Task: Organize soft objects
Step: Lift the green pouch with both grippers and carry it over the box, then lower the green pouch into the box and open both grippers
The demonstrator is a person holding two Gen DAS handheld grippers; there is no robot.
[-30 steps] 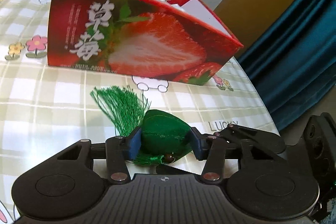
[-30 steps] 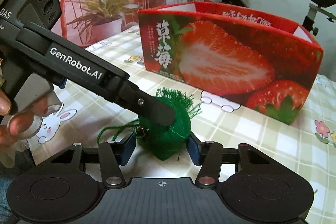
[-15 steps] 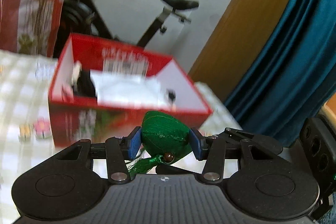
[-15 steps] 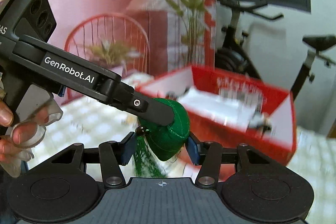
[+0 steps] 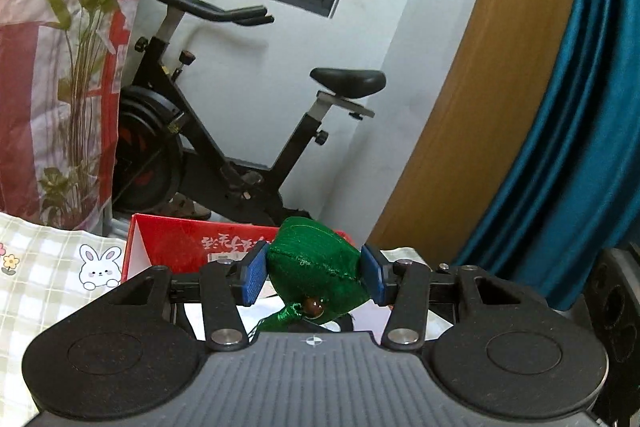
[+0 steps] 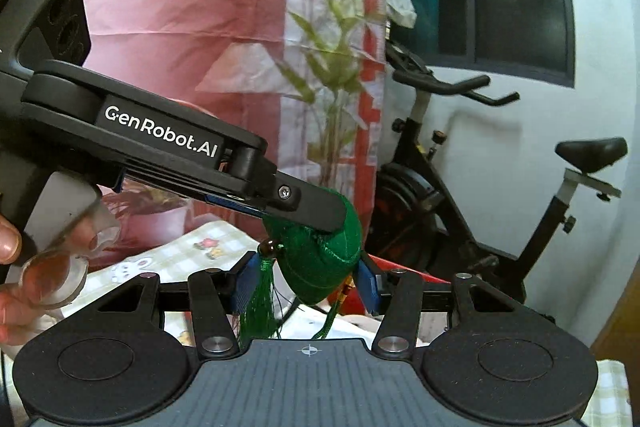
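Note:
A green stuffed sachet with a brown bead and a green tassel hangs in the air above the red strawberry box. My left gripper is shut on it, one blue pad pressing each side. In the right wrist view the left gripper reaches in from the left and covers the top of the sachet. My right gripper brackets the same sachet from another side, pads close against it. The tassel dangles down past the left pad. Most of the box is hidden behind the gripper bodies.
The checked tablecloth with rabbit and flower prints lies below. Behind the table stand an exercise bike, a white wall, a wooden door panel and a blue curtain. A person's hand grips the left gripper's handle.
Both grippers have risen together with the sachet, from the tablecloth in front of the box to above it. The views tilted up, so the box sank low in frame.

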